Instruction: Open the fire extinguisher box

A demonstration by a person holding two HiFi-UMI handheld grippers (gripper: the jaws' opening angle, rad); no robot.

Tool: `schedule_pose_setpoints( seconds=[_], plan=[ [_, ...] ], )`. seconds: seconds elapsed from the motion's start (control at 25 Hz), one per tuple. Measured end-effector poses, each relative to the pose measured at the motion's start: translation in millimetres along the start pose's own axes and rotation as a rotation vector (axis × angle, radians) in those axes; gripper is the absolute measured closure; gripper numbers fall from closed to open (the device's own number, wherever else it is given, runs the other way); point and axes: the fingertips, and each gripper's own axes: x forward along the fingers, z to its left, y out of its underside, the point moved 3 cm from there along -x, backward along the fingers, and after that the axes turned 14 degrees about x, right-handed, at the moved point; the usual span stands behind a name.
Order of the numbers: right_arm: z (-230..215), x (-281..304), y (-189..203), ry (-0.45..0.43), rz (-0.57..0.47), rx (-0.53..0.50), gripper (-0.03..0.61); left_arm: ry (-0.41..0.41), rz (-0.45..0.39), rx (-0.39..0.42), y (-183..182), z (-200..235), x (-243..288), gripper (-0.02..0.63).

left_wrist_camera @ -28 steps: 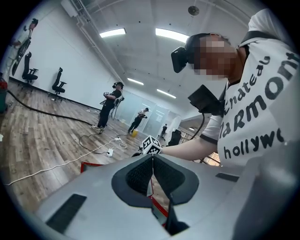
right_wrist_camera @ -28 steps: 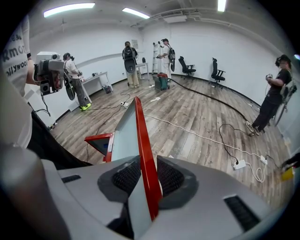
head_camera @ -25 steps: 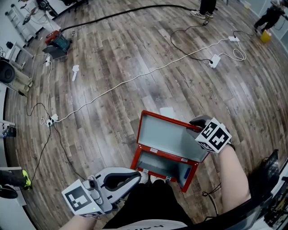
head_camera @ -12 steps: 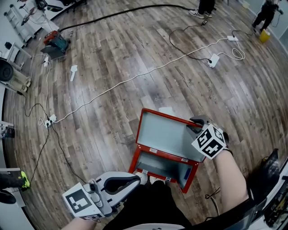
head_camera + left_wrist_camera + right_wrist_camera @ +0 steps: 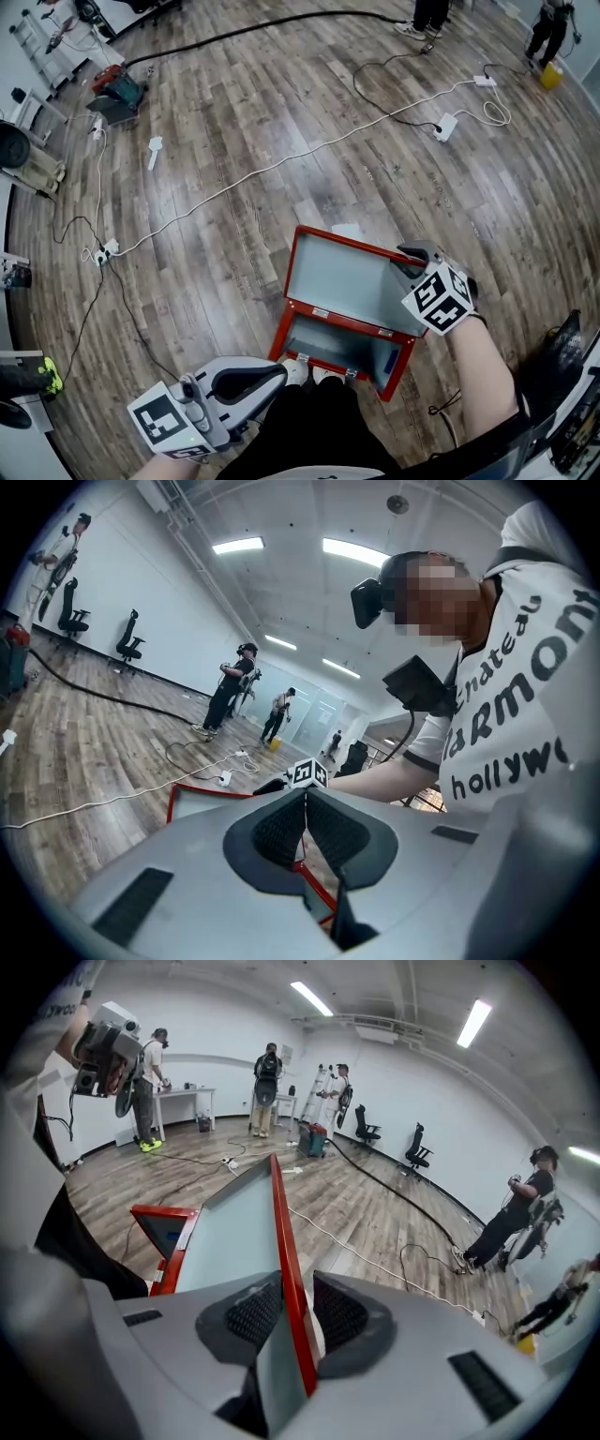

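**Right gripper clamping the raised lid; left gripper empty**

Right gripper (image 5: pixel 289 1309): the jaws are standing partly apart. The pads are pressing from both sides on the free edge of the red-framed grey lid (image 5: pixel 234 1227). The red edge is running straight out between the jaws and on past the tips.

Head view: this gripper (image 5: pixel 412 259) is pointing steeply down onto the lid's upper corner. Its marker cube (image 5: pixel 437 297) is sitting just behind the jaws, toward the wrist.

The lid is standing raised and swung open. Below the jaws, back toward the person, the red metal fire extinguisher box (image 5: pixel 292 323) is sitting on the wood-plank floor (image 5: pixel 234 122). Its grey inside is showing. The lid is joining it along the long edge away from the person.

Left gripper (image 5: pixel 305 817): the jaws are sitting together with nothing between them.

Head view: this gripper (image 5: pixel 279 373) is being held low, beside the person's dark trousers (image 5: pixel 309 422). Its tips are lying near the box's nearer left corner. I cannot tell whether they are touching it.

Farther out, a white cable (image 5: pixel 281 159) is trailing across the floor, well beyond the lid. Other persons (image 5: pixel 267 1072) are standing far off past the right gripper's tips.
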Motion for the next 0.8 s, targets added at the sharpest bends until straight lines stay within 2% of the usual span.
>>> schedule_pose_setpoints(
  seconds=[0.4,0.6,0.72,0.8],
  plan=[
    [8,-37,-11,-0.009,-0.042,-0.008,0.474,0.016,-0.023,0.022,-16,-8,-1,0.603],
    [15,-84,-39,-0.012,-0.156,0.121,0.474,0.043,-0.051,0.037,-33,-16,0,0.603],
    [29,-117,-58,-0.04,-0.228,0.191,0.516,0.059,-0.078,0.046,-47,-17,-1,0.603],
    [38,-139,-70,-0.053,-0.268,0.213,0.522,0.065,-0.098,0.06,-59,-18,-2,0.603]
  ],
)
